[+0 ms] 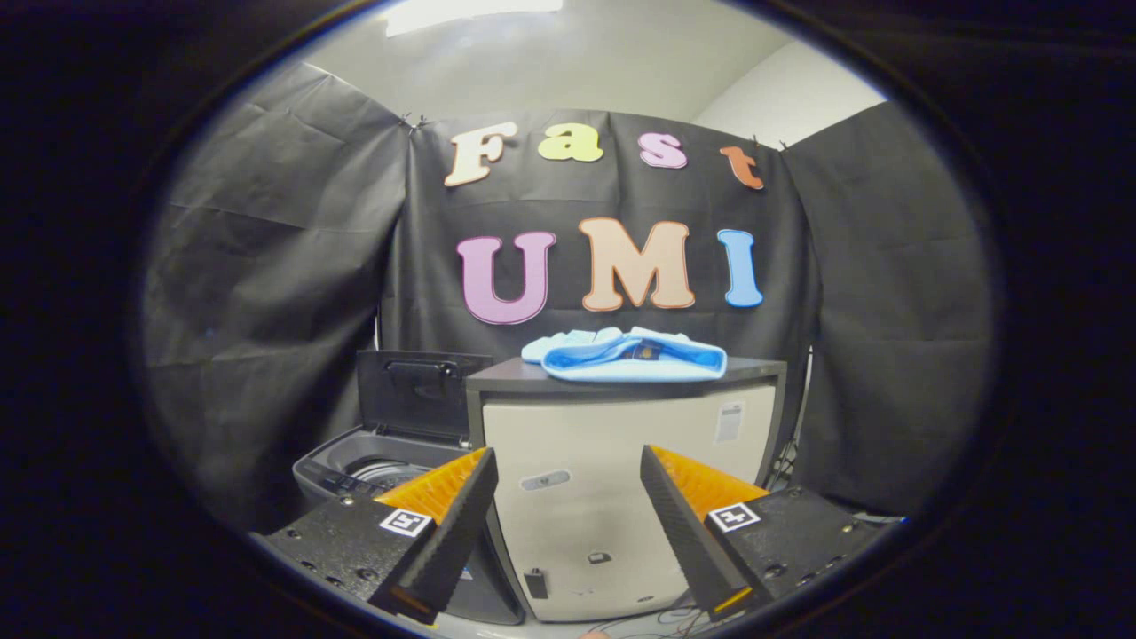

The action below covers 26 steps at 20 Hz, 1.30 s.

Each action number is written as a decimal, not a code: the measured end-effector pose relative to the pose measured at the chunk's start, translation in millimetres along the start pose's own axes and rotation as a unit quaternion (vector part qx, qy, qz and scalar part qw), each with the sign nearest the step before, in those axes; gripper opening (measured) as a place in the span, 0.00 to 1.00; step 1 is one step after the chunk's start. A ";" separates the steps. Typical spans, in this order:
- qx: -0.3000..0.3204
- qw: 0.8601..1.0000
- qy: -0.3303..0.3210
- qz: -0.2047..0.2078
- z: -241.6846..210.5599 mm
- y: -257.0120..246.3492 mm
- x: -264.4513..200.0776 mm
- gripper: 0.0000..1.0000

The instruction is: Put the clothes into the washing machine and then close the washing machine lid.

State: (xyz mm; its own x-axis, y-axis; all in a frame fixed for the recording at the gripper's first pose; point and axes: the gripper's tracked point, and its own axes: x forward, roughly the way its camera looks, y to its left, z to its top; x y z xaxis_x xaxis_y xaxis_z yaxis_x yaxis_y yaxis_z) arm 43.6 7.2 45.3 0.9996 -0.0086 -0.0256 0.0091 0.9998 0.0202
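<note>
My gripper (568, 461) is held out in front of me with its two black-and-orange fingers spread wide apart and nothing between them. Well beyond the fingers, a pale blue folded garment (635, 355) lies flat on the dark top of a cream cabinet (621, 479); the garment's long axis runs side to side across the cabinet top, roughly parallel to its front edge, and a dark patch shows near its middle. A second, paler piece of cloth (568, 342) peeks out behind it on the left. The cabinet's pale front fills the gap between my fingers. Just beside the cabinet on the left, and lower down, sits a grey top-loading washing machine (355, 466), partly hidden behind my left finger (435, 524); its dark lid (417, 395) stands upright at the back, touching or nearly touching the cabinet's side, so the round drum opening (386, 470) faces upward and is uncovered. The cabinet's left edge rises above the machine like a step. Black cloth walls (266, 293) close in behind and on both sides, and some cables (674, 621) lie on the floor near the cabinet's base
</note>
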 end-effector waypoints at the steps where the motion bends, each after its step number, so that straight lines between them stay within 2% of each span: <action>1: -0.002 1.000 0.000 0.000 8.1 -2.0 9.4 0.98; 9: 0.042 0.999 0.017 -0.009 70.7 -25.2 90.7 0.98; 14: 0.046 0.998 0.046 -0.023 95.6 -45.5 145.3 0.96; 17: 0.054 0.995 0.081 -0.012 93.8 -43.7 181.3 0.96; 21: 0.034 0.989 0.144 -0.020 76.5 -45.1 215.7 0.97; 23: 0.015 0.982 0.186 -0.030 59.0 -50.0 230.8 0.97; 26: 0.015 0.964 0.261 -0.058 23.0 -68.8 249.6 0.99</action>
State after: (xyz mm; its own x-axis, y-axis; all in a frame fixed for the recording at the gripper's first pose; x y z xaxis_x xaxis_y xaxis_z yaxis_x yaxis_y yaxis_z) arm 293.0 -64.1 60.6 0.8435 -0.1002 -0.5277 0.1281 0.9916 0.0166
